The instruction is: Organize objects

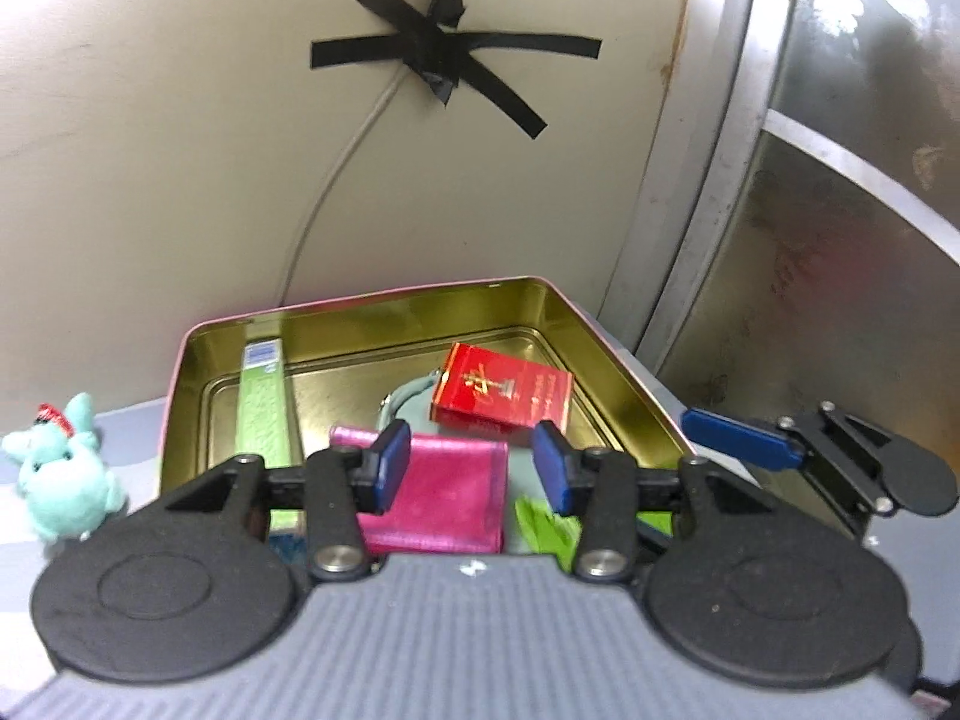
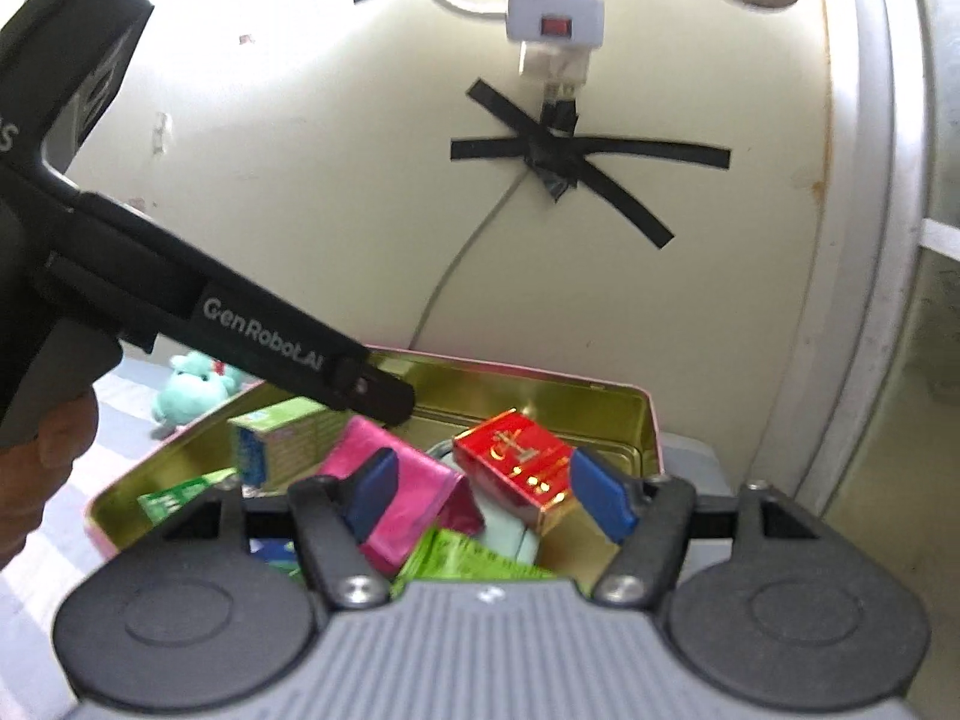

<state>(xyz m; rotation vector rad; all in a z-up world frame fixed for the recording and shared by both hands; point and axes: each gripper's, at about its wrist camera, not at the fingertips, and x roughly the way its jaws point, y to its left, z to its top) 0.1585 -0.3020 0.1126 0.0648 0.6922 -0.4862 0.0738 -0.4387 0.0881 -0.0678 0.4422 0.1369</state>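
Note:
An open gold tin [image 1: 552,324] with a pink outside holds a red box [image 1: 504,393], a magenta box [image 1: 444,498], a long green box [image 1: 264,414], a green packet [image 1: 549,525] and a pale teal item [image 1: 405,399]. My left gripper [image 1: 474,468] hangs open over the magenta box, and its pads do not press on it. In the right wrist view my right gripper [image 2: 486,498] stands open above the tin [image 2: 648,420], with the red box [image 2: 516,462] just beyond its pads. A teal plush toy [image 1: 60,480] sits on the table left of the tin.
One blue finger [image 1: 738,438] of the right gripper reaches over the tin's right rim. The left tool's finger [image 2: 378,396] crosses the right wrist view, held by a hand [image 2: 36,480]. A wall with black tape [image 1: 444,54] and a cable stands close behind; a metal frame [image 1: 708,180] is at the right.

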